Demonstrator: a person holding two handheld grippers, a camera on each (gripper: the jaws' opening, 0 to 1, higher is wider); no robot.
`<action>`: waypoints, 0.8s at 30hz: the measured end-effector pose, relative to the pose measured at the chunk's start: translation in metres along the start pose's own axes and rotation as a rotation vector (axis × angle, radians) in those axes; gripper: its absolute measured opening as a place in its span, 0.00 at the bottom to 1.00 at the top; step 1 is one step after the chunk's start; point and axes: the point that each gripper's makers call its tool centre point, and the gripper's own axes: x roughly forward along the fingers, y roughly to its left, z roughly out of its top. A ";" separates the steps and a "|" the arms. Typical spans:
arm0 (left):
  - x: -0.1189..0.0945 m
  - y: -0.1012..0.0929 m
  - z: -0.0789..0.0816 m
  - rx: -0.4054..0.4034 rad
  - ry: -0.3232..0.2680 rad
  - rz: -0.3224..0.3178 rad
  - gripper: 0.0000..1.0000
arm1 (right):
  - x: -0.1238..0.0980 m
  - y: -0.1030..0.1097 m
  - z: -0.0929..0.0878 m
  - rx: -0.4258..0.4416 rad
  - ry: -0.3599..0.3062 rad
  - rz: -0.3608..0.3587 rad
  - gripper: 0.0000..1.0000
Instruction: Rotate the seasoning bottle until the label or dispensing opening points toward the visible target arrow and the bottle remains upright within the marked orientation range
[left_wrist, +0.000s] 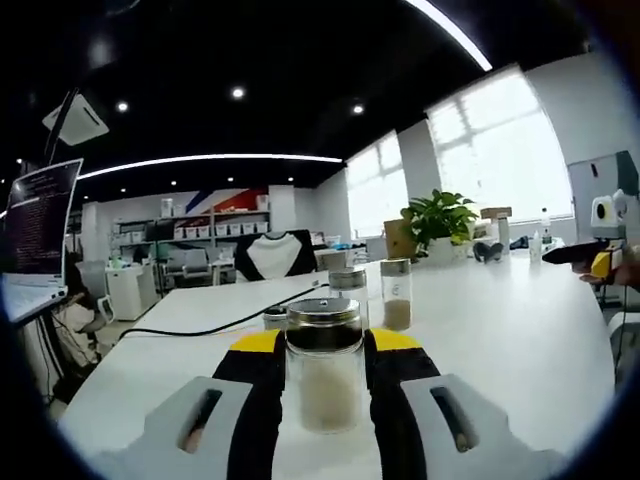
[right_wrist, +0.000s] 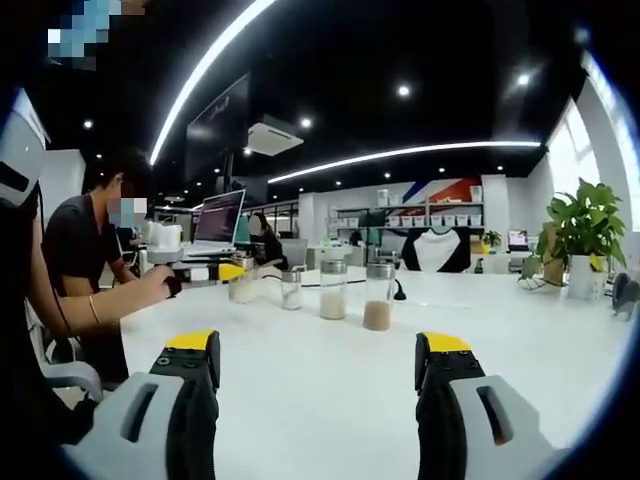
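In the left gripper view, the left gripper rises from the bottom edge with its two black, yellow-tipped jaws drawn in around a clear glass seasoning bottle. The bottle stands upright on the white table, directly between the jaws, which press its sides. It has a shiny metal cap and is partly filled with pale powder. Just beyond the jaw tips stand more jars: a short one with a metal lid, a taller one behind the held bottle, and one with brownish powder slightly to the right. A black cable runs across the table to the left. Far right, the other gripper shows at the edge.

In the right gripper view, the right gripper is spread wide, its jaws well apart with bare table between them, touching nothing. Ahead of it stands a row of jars. To the left, a person's hand holds the left gripper at the far end of that row; the bottle it grips is too small to make out clearly.
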 end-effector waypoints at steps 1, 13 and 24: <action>-0.001 -0.002 0.000 0.001 0.000 -0.006 0.33 | 0.000 0.001 0.000 0.000 -0.001 0.001 0.80; -0.019 -0.029 -0.006 -0.012 0.011 -0.078 0.33 | 0.002 0.008 -0.002 -0.005 0.008 0.016 0.80; -0.023 -0.067 -0.004 -0.007 -0.003 -0.224 0.33 | 0.005 0.011 -0.003 0.001 0.012 0.028 0.80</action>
